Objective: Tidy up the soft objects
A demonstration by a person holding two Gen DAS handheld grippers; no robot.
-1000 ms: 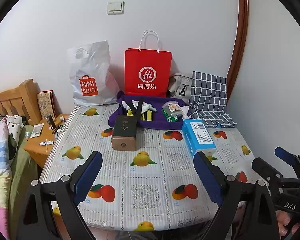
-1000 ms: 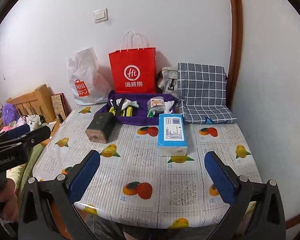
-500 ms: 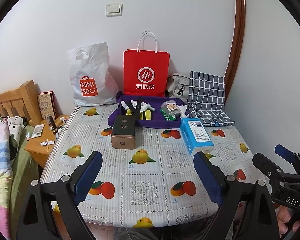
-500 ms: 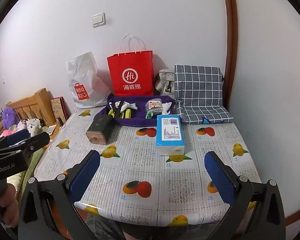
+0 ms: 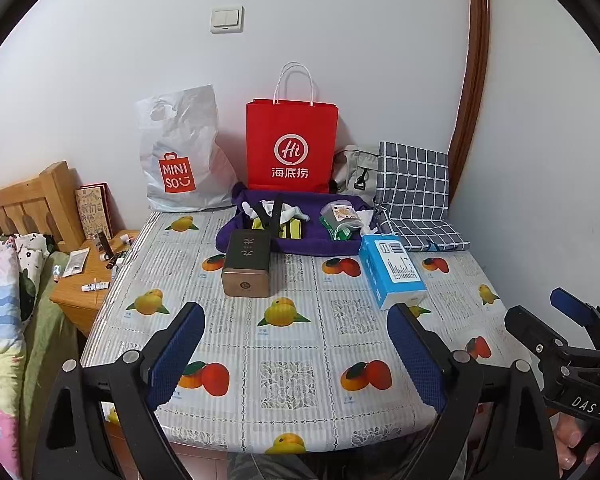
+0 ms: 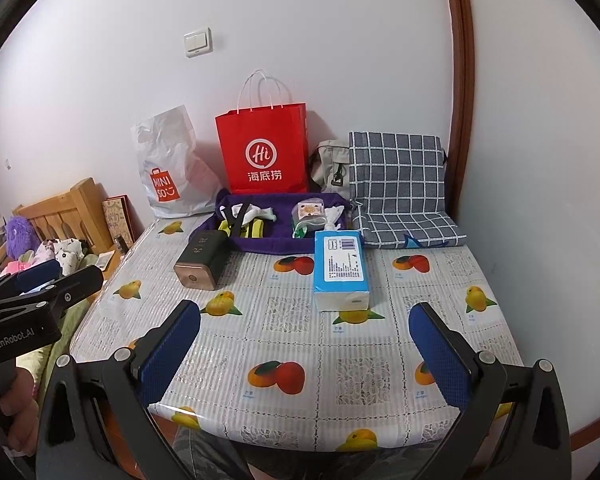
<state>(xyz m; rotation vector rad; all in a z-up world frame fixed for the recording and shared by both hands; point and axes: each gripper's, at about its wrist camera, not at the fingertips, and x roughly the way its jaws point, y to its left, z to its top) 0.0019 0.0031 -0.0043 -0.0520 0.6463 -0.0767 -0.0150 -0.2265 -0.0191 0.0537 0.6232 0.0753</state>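
A blue tissue pack [image 5: 392, 270] [image 6: 341, 268] lies on the fruit-print table [image 5: 292, 340] [image 6: 300, 344], right of centre. A purple cloth tray [image 5: 288, 226] [image 6: 276, 220] with small packets stands at the back. A grey checked fabric bag [image 5: 414, 196] [image 6: 400, 188] lies at the back right. My left gripper [image 5: 296, 348] is open and empty above the table's front edge. My right gripper [image 6: 306, 350] is open and empty above the front edge, nearest the tissue pack.
A dark box with a bronze end [image 5: 247, 266] [image 6: 202, 258] lies left of centre. A red paper bag [image 5: 292, 144], a white Miniso bag [image 5: 180, 160] and a beige pouch [image 5: 352, 172] stand against the wall. A wooden nightstand [image 5: 84, 280] and bedding [image 5: 0, 300] are left.
Both grippers have pulled back and risen a little from the table, so more of its front edge shows. Nothing on the table has moved.
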